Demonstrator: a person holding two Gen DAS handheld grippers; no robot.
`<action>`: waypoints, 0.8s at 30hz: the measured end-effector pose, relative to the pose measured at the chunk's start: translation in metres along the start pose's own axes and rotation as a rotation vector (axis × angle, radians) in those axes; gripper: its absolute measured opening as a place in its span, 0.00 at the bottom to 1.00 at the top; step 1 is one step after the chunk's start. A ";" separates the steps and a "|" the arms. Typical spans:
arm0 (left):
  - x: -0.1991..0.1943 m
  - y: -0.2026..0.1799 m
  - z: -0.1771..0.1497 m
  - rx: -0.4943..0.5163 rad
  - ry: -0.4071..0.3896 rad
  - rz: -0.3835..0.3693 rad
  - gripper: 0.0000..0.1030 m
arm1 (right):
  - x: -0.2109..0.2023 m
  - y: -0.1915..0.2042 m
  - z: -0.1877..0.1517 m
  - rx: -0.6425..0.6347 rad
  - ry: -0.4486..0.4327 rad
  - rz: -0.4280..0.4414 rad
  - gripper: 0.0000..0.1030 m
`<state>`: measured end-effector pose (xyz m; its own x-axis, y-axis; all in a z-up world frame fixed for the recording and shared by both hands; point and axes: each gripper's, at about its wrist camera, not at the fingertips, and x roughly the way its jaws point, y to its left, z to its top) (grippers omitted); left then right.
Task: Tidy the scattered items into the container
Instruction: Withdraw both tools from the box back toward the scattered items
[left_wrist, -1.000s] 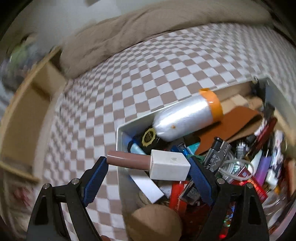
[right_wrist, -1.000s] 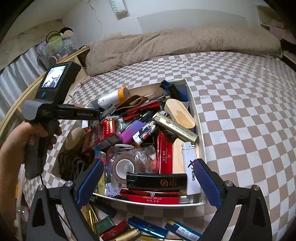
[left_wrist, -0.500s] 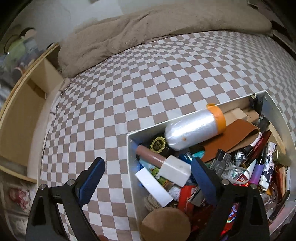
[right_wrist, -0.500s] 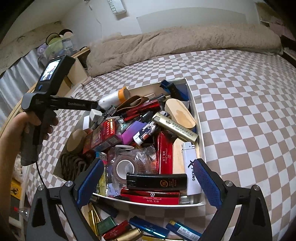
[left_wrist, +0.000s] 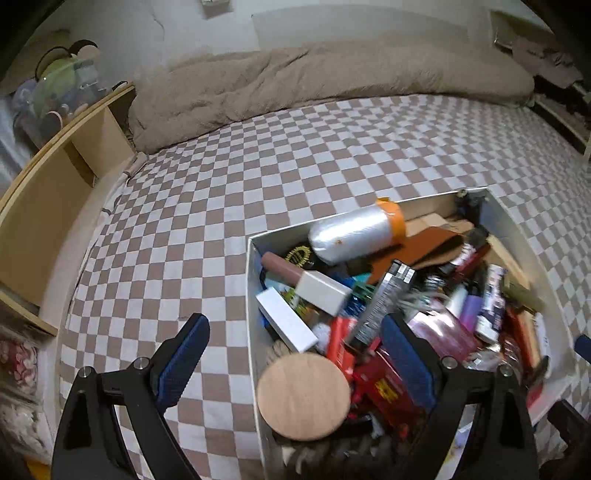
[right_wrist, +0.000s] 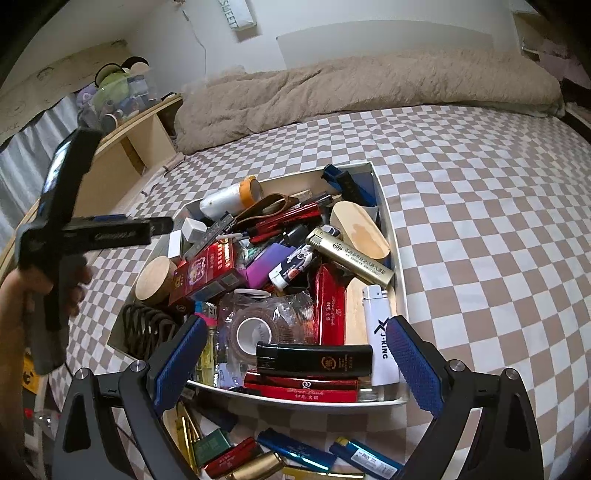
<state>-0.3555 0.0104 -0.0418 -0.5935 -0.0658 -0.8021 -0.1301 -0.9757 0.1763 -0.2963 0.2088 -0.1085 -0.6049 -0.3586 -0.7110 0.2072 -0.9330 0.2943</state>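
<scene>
Above the container's (left_wrist: 255, 295) left wall the left tongs (left_wrist: 291, 354) gaped empty, pink tube (left_wrist: 284, 266) dropped inside, while right tongs (right_wrist: 295, 363) waited released over leftover lighters (right_wrist: 295, 452).

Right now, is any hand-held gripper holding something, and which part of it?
No, nothing is held. The left hand-held gripper is open; the pink tube with the white cap lies loose in the box. The right hand-held gripper is open too.
</scene>
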 end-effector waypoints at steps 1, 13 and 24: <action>-0.005 0.000 -0.003 -0.008 -0.010 -0.009 0.92 | -0.001 0.000 0.000 -0.003 -0.003 -0.003 0.94; -0.048 0.006 -0.037 -0.061 -0.087 -0.061 0.92 | -0.016 0.010 -0.002 -0.053 -0.045 -0.037 0.94; -0.084 0.001 -0.069 -0.119 -0.138 -0.104 0.95 | -0.047 0.022 -0.004 -0.100 -0.139 -0.122 1.00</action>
<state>-0.2505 0.0007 -0.0137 -0.6863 0.0581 -0.7250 -0.1065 -0.9941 0.0212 -0.2606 0.2050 -0.0710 -0.7289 -0.2413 -0.6406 0.1968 -0.9702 0.1416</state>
